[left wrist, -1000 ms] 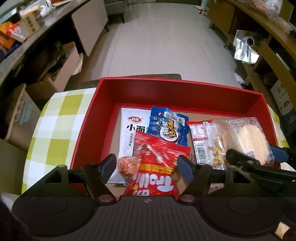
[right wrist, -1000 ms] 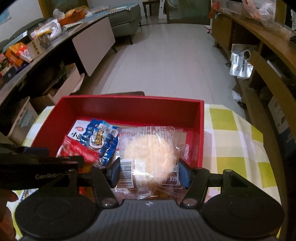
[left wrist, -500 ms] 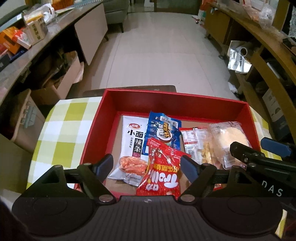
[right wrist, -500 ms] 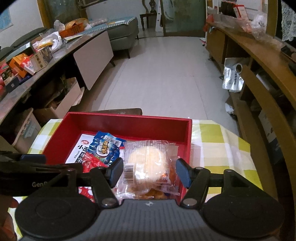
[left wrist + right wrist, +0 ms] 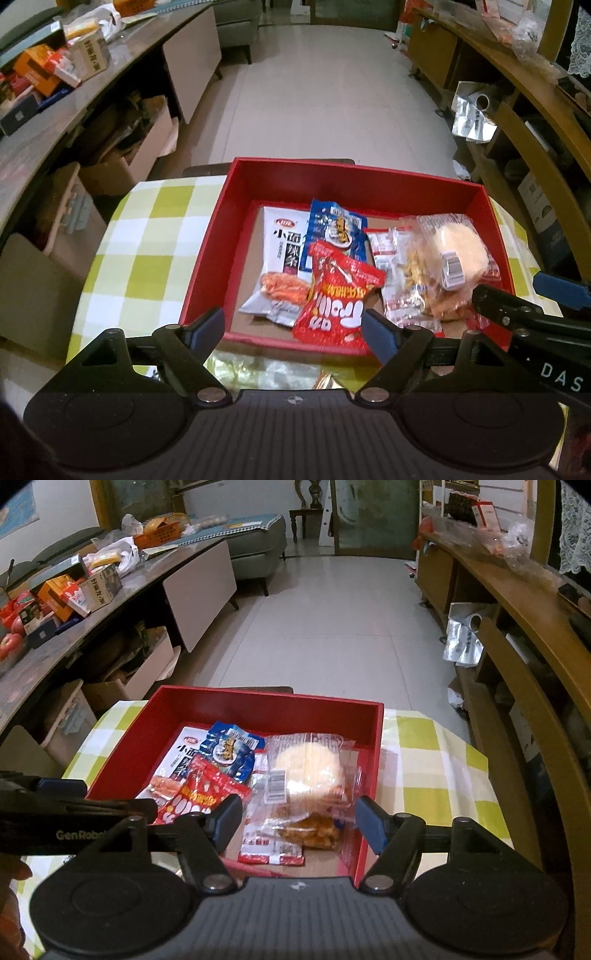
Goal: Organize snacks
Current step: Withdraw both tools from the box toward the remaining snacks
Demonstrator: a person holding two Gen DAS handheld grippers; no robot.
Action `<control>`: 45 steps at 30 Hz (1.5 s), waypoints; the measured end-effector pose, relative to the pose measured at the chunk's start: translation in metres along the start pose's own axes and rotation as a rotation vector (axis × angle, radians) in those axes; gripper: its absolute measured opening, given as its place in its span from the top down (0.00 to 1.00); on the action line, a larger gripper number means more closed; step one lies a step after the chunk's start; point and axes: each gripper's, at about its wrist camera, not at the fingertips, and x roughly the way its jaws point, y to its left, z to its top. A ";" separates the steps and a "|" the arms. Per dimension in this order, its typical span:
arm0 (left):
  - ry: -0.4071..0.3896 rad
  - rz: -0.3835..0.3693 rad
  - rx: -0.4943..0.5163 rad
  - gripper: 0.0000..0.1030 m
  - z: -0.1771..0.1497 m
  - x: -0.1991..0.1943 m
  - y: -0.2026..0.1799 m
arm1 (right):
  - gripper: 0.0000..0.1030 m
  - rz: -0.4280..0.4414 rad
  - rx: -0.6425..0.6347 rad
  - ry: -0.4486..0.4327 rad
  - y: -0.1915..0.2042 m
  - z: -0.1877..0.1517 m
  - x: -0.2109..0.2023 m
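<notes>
Here the red snack packet [image 5: 338,295] lies lengthwise, top toward the box's [image 5: 354,175] far wall.

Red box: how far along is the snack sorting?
Done: five packets lie in the red box: a white one, a blue one, a red one, a clear nut packet and a wrapped bun. In hand: nothing; the left hand-held gripper and right hand-held gripper are open, jaws just widened, empty. Left: a shiny wrapper on the cloth.
</notes>
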 end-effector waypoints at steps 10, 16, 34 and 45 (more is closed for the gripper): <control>0.023 0.010 0.016 0.16 -0.030 -0.012 0.019 | 0.28 0.051 -0.043 0.060 0.024 -0.029 -0.009; 0.079 0.029 -0.008 0.15 -0.053 -0.008 0.046 | 0.28 0.079 -0.082 0.104 0.045 -0.044 -0.010; 0.277 -0.003 -0.044 0.16 -0.070 0.054 0.032 | 0.25 0.088 -0.081 0.162 0.044 -0.053 0.001; 0.284 0.025 -0.085 0.14 -0.067 0.072 0.034 | 0.25 0.083 -0.081 0.183 0.032 -0.058 0.003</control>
